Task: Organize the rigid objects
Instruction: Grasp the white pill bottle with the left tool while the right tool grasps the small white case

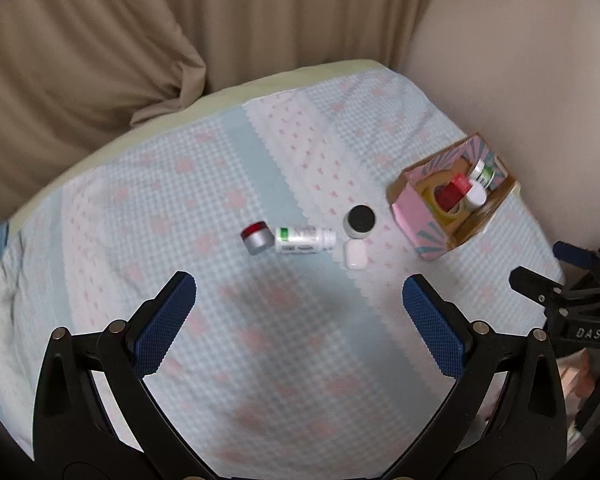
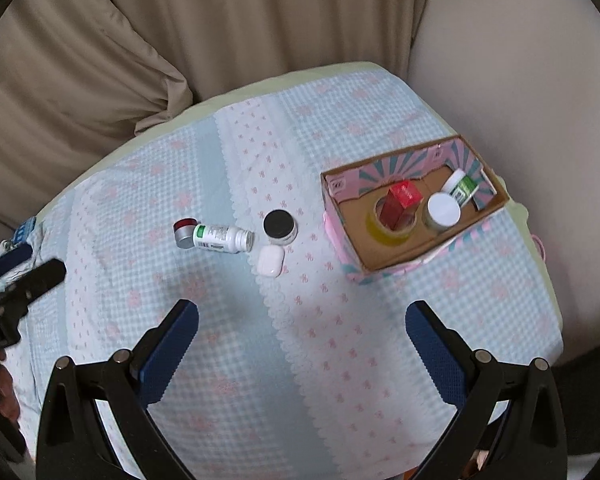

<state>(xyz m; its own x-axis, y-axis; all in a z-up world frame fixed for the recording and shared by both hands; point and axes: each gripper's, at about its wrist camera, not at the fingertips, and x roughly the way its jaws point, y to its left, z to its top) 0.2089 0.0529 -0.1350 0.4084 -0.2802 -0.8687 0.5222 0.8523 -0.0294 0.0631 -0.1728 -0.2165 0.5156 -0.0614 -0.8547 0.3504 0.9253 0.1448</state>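
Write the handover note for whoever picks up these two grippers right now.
Left gripper: open, empty, hovering over the cloth.
Right gripper: open, empty, also hovering.

Done: the box at the right already holds a tape roll, a red carton standing in the roll, a white-lid jar and a green-label bottle.

Left, all loose mid-cloth: red-top jar, white bottle lying on its side beside it, black-lid jar, and white case just in front of that jar.

The right gripper is nearer the box, so probably start with the black-lid jar or the case.
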